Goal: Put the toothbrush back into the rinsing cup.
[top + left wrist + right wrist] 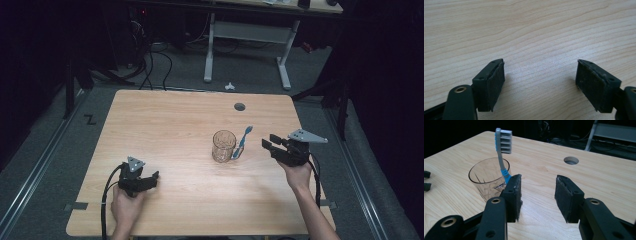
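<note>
Hovering right tool (268, 142) just right of glass (223, 145), jaws pointed toward it, partly open, nothing between pads. Same tool (537, 195) in right gripper view: gap bare, table (599, 177) showing through, glass (487, 178) ahead and left of left jaw. Toothbrush (242, 142) leaning against glass on side facing right tool, bristles up, blue-grey handle (502, 157) slanting down outside the rim; whether foot sits on table cannot tell, hidden behind jaw. Resting left tool (150, 178) near front-left of table (165, 115), well apart from glass, jaws wide open (540, 77), empty, bare wood between. Round hole (239, 106) in table beyond glass.
</note>
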The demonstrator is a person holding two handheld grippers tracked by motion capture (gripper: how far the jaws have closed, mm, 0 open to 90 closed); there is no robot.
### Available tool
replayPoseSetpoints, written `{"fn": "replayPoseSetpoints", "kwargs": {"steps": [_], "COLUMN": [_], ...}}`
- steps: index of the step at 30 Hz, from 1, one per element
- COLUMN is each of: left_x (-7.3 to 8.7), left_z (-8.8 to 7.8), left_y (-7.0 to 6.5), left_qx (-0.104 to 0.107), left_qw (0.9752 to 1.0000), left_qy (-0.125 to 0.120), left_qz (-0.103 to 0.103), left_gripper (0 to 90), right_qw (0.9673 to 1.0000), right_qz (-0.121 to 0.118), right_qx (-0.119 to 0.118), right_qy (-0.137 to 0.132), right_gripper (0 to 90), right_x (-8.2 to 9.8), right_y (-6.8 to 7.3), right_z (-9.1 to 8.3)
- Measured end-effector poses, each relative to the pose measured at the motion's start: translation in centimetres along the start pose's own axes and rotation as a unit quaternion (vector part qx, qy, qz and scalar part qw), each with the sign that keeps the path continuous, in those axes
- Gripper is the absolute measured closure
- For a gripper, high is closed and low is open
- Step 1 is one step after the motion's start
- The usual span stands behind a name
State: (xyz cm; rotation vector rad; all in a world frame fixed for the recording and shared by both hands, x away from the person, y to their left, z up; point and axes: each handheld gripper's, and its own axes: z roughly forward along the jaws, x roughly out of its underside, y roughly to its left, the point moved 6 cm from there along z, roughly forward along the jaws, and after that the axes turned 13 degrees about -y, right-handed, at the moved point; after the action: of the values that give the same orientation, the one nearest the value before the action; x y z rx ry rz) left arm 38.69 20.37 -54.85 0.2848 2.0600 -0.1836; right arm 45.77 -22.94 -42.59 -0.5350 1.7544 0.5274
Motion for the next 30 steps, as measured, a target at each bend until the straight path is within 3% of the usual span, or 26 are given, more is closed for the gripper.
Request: {"fn": "replayPoseSetpoints", "kwargs": {"steps": [13, 30], "left_x": [0.0, 0.0], "left_z": [0.0, 0.0], "left_y": [0.0, 0.0], "left_qx": [0.000, 0.000], "left_qw": [1.0000, 1.0000], "left_qy": [0.000, 0.000], "left_qz": [0.000, 0.000], "left_gripper": [23.7, 23.7], "right_qw": [0.9999, 0.9993], "right_qz": [0.009, 0.033], "right_qx": [0.005, 0.016], "right_qy": [-0.004, -0.002], "right_gripper": [57.0, 57.3], "right_x": [0.2, 2.1], "right_y": [-0.4, -1.2], "right_z": [-0.6, -1.4]}}
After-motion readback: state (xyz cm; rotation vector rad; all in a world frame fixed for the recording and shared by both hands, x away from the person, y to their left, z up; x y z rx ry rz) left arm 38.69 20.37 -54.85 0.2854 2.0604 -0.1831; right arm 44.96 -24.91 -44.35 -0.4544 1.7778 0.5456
